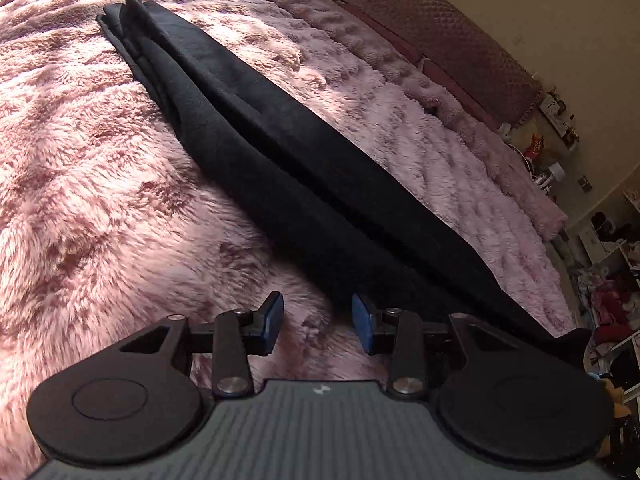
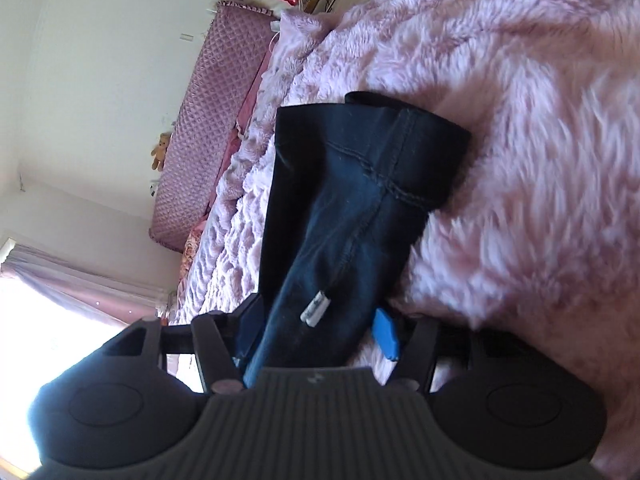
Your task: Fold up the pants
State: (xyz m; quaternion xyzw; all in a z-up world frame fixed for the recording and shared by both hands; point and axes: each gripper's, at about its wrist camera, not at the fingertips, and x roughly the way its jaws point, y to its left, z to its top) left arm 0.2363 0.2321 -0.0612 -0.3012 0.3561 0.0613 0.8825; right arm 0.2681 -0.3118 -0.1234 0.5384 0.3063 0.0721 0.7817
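Dark pants [image 1: 280,168] lie folded lengthwise as a long strip on a fluffy pink blanket [image 1: 100,200]. The strip runs from the far left to the near right in the left wrist view. My left gripper [image 1: 318,322] stands open over the blanket with nothing between its blue pads [image 1: 272,320]; the near edge of the pants lies just beyond its right finger. In the right wrist view the waist end of the pants [image 2: 360,184], with a white label [image 2: 316,308], is bunched between the pads of my right gripper [image 2: 318,332], which is shut on it.
A quilted pink headboard [image 1: 440,36] runs along the far side of the bed against the wall. Cluttered shelves [image 1: 612,248] stand past the bed's end. A bright window with a curtain [image 2: 40,300] is at the left of the right wrist view, and a small toy bear [image 2: 160,150] is by the headboard.
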